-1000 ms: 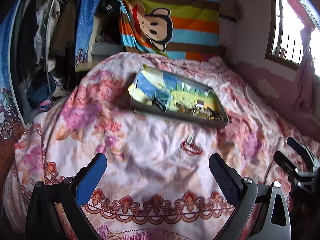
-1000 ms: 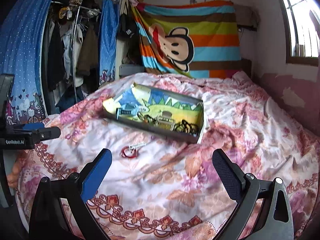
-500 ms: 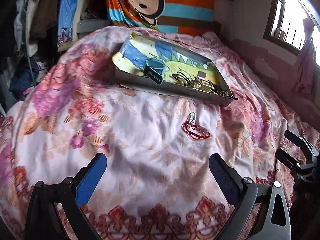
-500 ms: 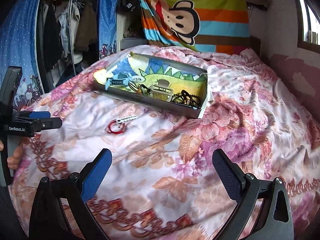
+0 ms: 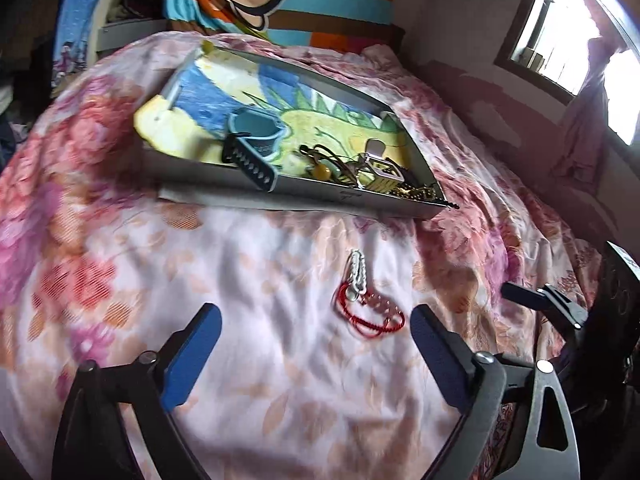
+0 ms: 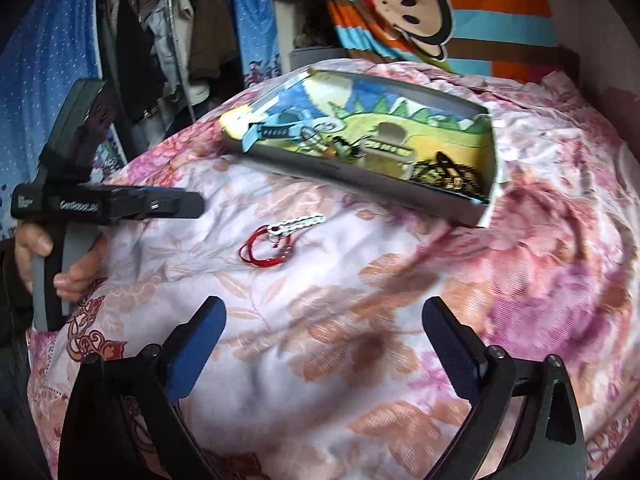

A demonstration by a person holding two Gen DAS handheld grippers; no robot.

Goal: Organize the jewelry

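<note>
Left view: the left claw (image 5: 314, 338), its jaws just narrowing yet wide apart and empty, has the red bracelet (image 5: 366, 308) on the bedspread (image 5: 260, 360) at one o'clock, while right view: the right claw (image 6: 323, 334), likewise apart, sees it (image 6: 266, 250) at eleven o'clock, short of the tray (image 6: 360, 174).

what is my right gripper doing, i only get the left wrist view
observer: The right gripper is open. Its jaws have just closed a little, with nothing between them, only bedspread below.
operator: where's the loose bracelet from it
observer: The red bracelet lies ahead and left of its left finger, on the bedspread, outside the tray.
operator: can you see my left hand
observer: Yes, in the right wrist view the left hand wraps a grey handle at the picture's left edge.
</note>
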